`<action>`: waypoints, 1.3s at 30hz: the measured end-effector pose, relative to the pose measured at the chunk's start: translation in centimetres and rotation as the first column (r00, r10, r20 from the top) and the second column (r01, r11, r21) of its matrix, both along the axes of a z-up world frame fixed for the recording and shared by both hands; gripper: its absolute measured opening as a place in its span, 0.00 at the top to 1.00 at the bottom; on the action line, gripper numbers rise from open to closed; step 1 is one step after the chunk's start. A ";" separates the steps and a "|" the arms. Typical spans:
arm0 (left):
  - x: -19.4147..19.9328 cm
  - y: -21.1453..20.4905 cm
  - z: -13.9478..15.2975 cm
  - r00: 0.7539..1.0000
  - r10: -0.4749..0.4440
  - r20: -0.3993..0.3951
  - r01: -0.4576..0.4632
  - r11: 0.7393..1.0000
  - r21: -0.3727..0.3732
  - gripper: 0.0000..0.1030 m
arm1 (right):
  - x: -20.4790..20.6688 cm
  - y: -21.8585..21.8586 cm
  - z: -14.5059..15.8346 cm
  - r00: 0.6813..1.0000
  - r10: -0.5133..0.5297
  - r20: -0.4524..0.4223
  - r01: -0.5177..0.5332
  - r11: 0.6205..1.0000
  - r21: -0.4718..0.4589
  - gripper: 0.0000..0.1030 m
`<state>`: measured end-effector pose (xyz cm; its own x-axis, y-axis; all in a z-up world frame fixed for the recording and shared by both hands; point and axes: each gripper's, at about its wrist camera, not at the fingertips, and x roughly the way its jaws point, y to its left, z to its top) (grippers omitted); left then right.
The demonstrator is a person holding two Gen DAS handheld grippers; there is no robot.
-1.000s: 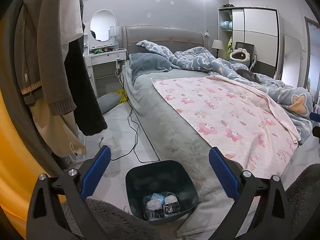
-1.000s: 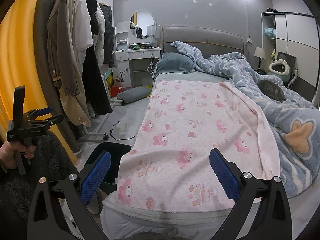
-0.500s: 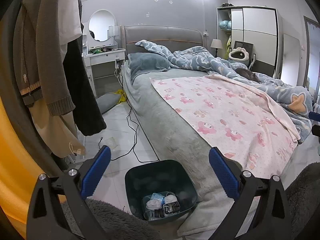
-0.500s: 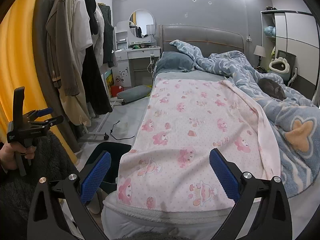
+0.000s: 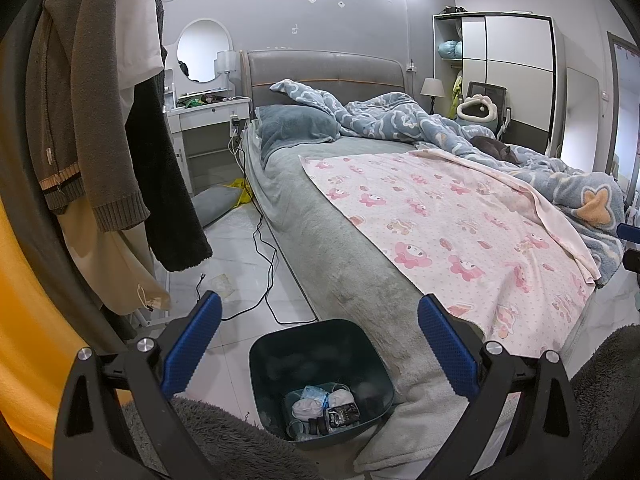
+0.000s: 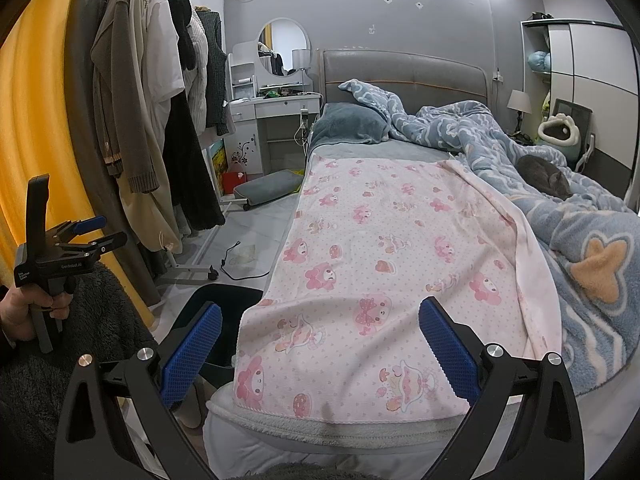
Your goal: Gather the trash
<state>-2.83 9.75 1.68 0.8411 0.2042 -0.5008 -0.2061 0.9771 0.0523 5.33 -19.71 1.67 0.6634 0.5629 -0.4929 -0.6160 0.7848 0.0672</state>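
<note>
A dark teal trash bin (image 5: 280,344) stands on the floor by the foot of the bed, with several bits of trash (image 5: 324,410) in its bottom. My left gripper (image 5: 320,344) is open and empty, held above and in front of the bin. A crumpled scrap of paper (image 5: 221,283) lies on the tiles beside a black cable; it also shows in the right wrist view (image 6: 245,254). My right gripper (image 6: 320,346) is open and empty over the pink blanket (image 6: 380,248) at the bed's foot. The bin's edge (image 6: 218,300) shows at lower left. The left gripper (image 6: 86,238) is seen at far left.
A clothes rack with hanging coats (image 5: 100,120) stands left on a wheeled base (image 6: 192,270). A black cable (image 5: 264,264) trails over the floor. A grey cat (image 6: 546,178) lies on the blue duvet. A grey cushion (image 6: 268,188) and a white dresser (image 6: 276,120) stand beyond.
Both views have shifted slightly; the left gripper has drifted a little. Both grippers stay open and empty, and nothing on the floor has moved.
</note>
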 end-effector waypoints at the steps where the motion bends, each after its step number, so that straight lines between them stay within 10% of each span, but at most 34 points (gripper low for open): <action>1: 0.0 0.0 0.0 1.000 0.000 0.000 0.000 1.000 0.000 0.03 | 0.0 0.0 0.0 1.000 0.000 0.000 0.000 1.000 0.000 0.03; 39: 0.1 0.1 0.1 1.000 0.002 -0.003 -0.002 1.000 -0.003 0.03 | 0.1 0.0 0.1 1.000 0.000 -0.003 0.000 1.000 -0.001 0.03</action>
<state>-2.77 9.88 1.79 0.8396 0.2042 -0.5034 -0.2075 0.9769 0.0504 5.39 -19.73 1.78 0.6621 0.5621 -0.4957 -0.6154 0.7852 0.0684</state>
